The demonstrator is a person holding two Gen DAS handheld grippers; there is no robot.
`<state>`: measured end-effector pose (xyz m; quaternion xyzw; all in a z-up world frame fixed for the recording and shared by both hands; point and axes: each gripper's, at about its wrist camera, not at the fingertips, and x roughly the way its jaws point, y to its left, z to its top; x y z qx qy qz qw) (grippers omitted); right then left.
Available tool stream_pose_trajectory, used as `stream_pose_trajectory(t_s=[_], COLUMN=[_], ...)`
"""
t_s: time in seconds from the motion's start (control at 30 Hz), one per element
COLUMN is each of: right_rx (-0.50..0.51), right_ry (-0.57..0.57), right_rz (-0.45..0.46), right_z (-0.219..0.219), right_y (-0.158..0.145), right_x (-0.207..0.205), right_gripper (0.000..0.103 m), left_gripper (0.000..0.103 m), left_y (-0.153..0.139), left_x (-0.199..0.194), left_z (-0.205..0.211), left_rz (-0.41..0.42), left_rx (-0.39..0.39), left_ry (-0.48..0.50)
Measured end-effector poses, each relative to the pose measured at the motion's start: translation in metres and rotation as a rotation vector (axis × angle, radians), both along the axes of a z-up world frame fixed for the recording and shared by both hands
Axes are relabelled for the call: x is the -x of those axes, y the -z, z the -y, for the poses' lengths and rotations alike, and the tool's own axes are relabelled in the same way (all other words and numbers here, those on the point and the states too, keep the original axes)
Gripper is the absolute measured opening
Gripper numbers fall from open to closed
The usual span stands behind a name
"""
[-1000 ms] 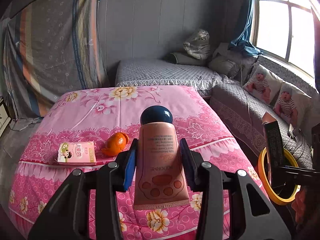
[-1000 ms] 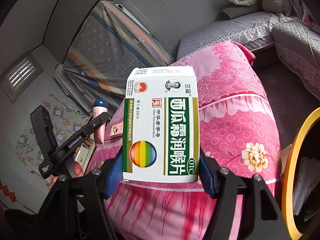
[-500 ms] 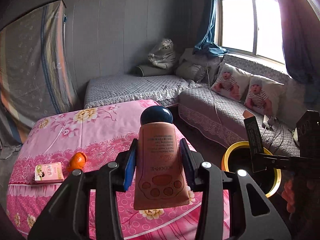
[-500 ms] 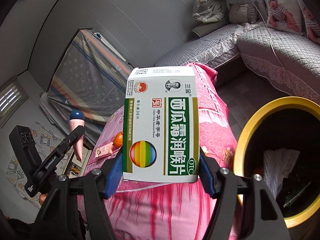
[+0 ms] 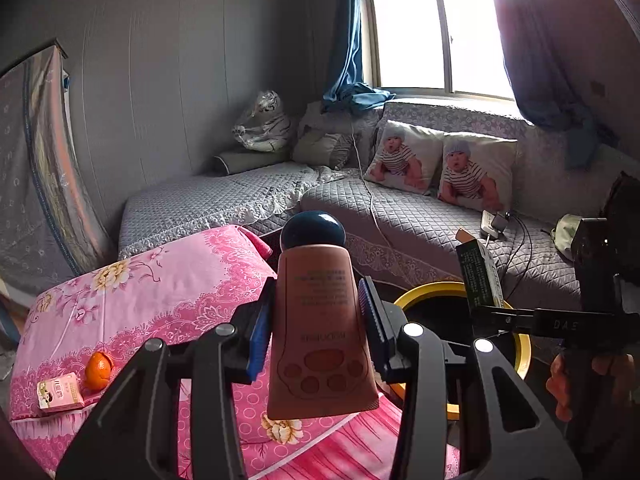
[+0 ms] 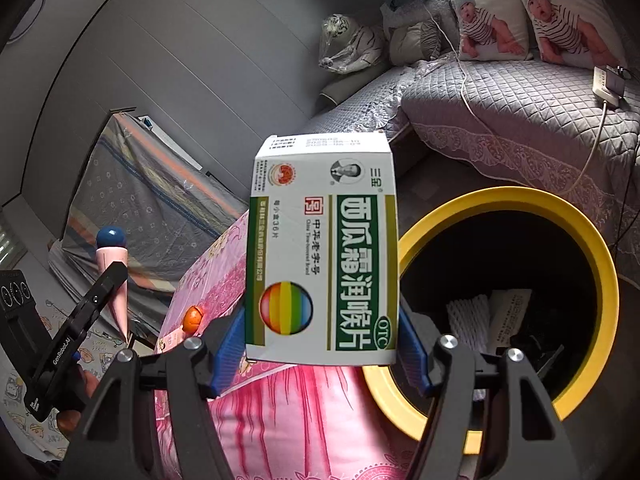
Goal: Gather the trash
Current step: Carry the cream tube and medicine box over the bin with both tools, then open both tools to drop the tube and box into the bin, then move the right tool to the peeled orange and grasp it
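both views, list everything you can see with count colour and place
tube: 1, pink with dark blue cap, in left gripper
box: 1, white and green, in right gripper
bin: 1, yellow rim, black inside, on the floor beside the bed, papers inside
bed: 1, pink floral cover
orange peel: 1, orange, on the bed
small box: 1, pink, beside the peel
sofa: 1, grey quilted, below the window
pillows: 2, baby print, on the sofa
hand: 1, gripping the right gripper's handle

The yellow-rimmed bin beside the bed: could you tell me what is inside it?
Inside the bin, white netted foam and a pale box show; the medicine box and near rim hide the rest.
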<state>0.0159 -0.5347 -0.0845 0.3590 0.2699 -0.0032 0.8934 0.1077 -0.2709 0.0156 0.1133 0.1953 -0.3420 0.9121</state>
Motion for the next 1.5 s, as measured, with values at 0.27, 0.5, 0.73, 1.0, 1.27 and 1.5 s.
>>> stream_pose_trajectory(t_s=[0.27, 0.5, 0.73, 1.0, 1.27, 1.5], right_rx=[0.035, 0.068, 0.048, 0.004, -0.030, -0.039], right_ry=[0.121, 0.197, 0.225, 0.250, 0.254, 0.311], right_rz=[-0.041, -0.098, -0.144, -0.195, -0.216, -0.205], right_z=[0.029, 0.041, 0.053, 0.065, 0.068, 0.076], right_y=[0.012, 0.027, 0.044, 0.064, 0.072, 0.070], right_x=[0.017, 0.024, 0.028, 0.027, 0.025, 0.039], right_gripper=[0.063, 0.063, 0.063, 0.063, 0.064, 0.076], left_gripper=[0.039, 0.039, 0.039, 0.039, 0.059, 0.091], left_y=[0.012, 0.037, 0.067, 0.107, 0.114, 0.099], left_x=[0.006, 0.000, -0.017, -0.037, -0.041, -0.041], left_z=[0.043, 0.087, 0.123, 0.153, 0.156, 0.138], left_rz=[-0.003, -0.029, -0.103, -0.209, -0.221, -0.183], left_rx=[-0.021, -0.068, -0.122, -0.184, -0.161, -0.085], left_ry=[0.104, 0.173, 0.187, 0.190, 0.200, 0.162])
